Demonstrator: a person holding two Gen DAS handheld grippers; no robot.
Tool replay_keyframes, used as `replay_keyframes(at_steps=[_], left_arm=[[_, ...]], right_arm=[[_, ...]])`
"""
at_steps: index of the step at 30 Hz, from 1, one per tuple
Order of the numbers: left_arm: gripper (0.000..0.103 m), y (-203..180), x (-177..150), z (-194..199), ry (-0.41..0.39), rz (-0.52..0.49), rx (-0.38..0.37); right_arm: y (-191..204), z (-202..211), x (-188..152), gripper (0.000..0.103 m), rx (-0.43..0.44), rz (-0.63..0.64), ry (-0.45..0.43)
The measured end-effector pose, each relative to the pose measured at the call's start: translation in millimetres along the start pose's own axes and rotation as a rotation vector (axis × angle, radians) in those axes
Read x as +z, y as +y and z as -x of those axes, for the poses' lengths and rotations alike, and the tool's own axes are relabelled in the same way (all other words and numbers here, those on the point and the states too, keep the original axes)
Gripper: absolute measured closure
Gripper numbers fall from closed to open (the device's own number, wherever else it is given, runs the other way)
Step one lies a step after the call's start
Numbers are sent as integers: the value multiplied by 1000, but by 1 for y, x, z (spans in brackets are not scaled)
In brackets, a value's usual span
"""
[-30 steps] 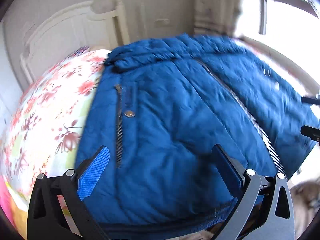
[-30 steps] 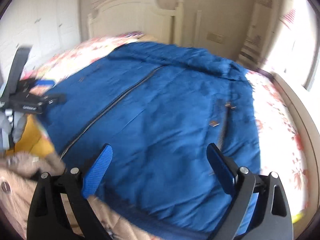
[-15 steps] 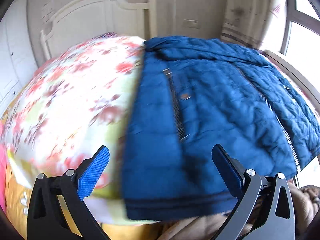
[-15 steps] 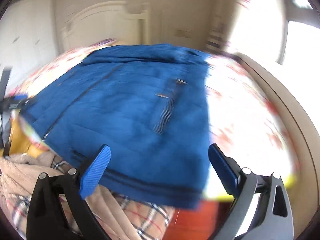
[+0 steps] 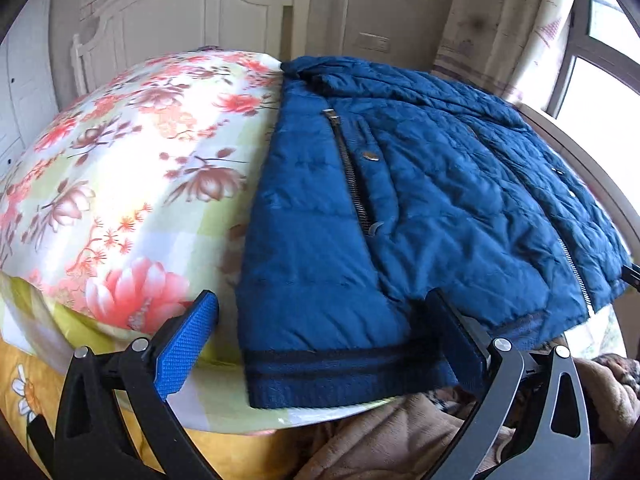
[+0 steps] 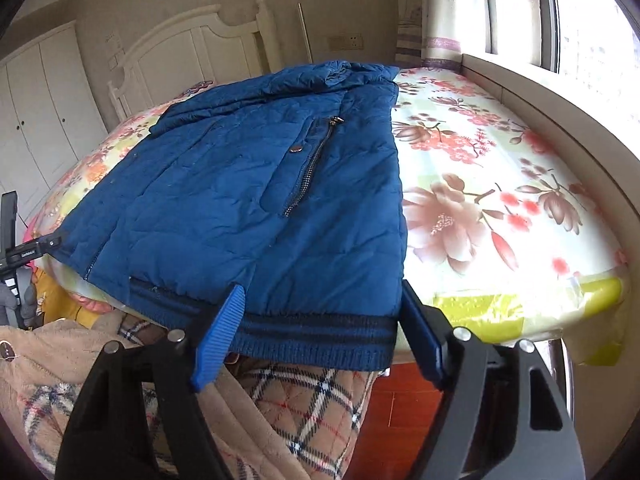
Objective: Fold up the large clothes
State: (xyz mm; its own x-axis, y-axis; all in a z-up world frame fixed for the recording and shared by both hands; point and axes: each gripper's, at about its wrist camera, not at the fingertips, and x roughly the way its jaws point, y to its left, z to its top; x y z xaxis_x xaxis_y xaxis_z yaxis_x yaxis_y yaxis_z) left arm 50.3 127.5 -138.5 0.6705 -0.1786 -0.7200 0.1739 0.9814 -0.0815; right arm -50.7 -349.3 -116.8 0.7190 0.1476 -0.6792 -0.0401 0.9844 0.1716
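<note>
A blue quilted jacket (image 5: 420,208) lies front up on the floral bed, collar toward the headboard, ribbed hem at the near bed edge. My left gripper (image 5: 326,344) is open, its jaws straddling the hem's left corner without closing on it. In the right wrist view the same jacket (image 6: 256,184) fills the left half of the bed. My right gripper (image 6: 320,332) is open, its jaws on either side of the hem's right corner. The left gripper's black frame (image 6: 24,252) shows at the far left of that view.
The floral bedsheet (image 5: 120,184) covers the mattress, also seen on the right (image 6: 500,200). A tan plaid garment (image 6: 300,408) lies below the bed's foot. A white headboard (image 5: 192,12), a wardrobe (image 6: 36,112) and a window ledge (image 6: 560,112) bound the bed.
Both grippers have swung outward from the jacket's middle to its two hem corners and come closer to the hem. Both stay open.
</note>
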Motion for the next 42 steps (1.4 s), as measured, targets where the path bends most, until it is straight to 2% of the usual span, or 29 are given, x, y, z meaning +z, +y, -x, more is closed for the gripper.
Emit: replay_keyframes(at_steps=[2, 4, 5, 6, 7, 8, 9, 10, 11, 13, 15, 18, 21, 26, 29, 32, 34, 35, 37, 41, 42], left_arm=[[4, -1, 1, 0, 13, 1, 0], [7, -3, 1, 2, 17, 2, -50], [13, -5, 1, 4, 16, -6, -78], [22, -10, 0, 5, 17, -25, -79], [26, -14, 0, 6, 17, -43, -70], [38, -14, 1, 7, 10, -36, -77], [54, -12, 2, 9, 5, -25, -92], [62, -7, 3, 12, -5, -6, -126], [70, -5, 3, 14, -12, 8, -158], [78, -6, 3, 21, -41, 8, -178], [83, -7, 4, 28, -84, 18, -196], [85, 2, 7, 46, -145, 93, -257], [85, 10, 11, 74, -198, 131, -304], [85, 20, 1, 151, -289, 133, -385], [85, 29, -1, 198, -373, 146, -452], [84, 31, 21, 218, -449, 144, -500], [84, 30, 54, 211, -470, 157, -534], [84, 27, 70, 204, -466, 160, -539], [84, 25, 108, 187, -449, 169, -527], [83, 22, 199, 111, -339, 255, -484], [83, 21, 216, 92, -306, 267, -468]], right_arm=[[1, -1, 0, 26, -3, 3, 3], [3, -2, 1, 25, -10, 13, 5], [4, -3, 1, 25, -15, 17, 3], [5, -3, 0, 24, -21, 22, 1], [6, -3, 0, 25, -30, 30, -1], [8, -4, 0, 28, -38, 39, -4], [9, -3, -1, 38, -29, 41, -13], [10, -1, -1, 49, -8, 43, -25], [11, 2, -2, 67, 42, 41, -41], [16, 3, -2, 71, 43, 45, -54], [12, 6, -1, 74, 84, 12, -73], [5, 19, 3, 74, 175, -43, -100], [10, 50, 10, 75, 270, -24, -162], [23, 133, 13, 75, 404, 72, -304], [27, 178, 22, 75, 442, 97, -427], [36, 194, 46, 74, 461, 108, -505], [41, 186, 76, 74, 446, 104, -514], [43, 175, 96, 74, 410, 100, -508], [38, 150, 131, 74, 391, 58, -482], [13, 73, 207, 73, 288, -55, -404], [11, 51, 222, 69, 272, -87, -380]])
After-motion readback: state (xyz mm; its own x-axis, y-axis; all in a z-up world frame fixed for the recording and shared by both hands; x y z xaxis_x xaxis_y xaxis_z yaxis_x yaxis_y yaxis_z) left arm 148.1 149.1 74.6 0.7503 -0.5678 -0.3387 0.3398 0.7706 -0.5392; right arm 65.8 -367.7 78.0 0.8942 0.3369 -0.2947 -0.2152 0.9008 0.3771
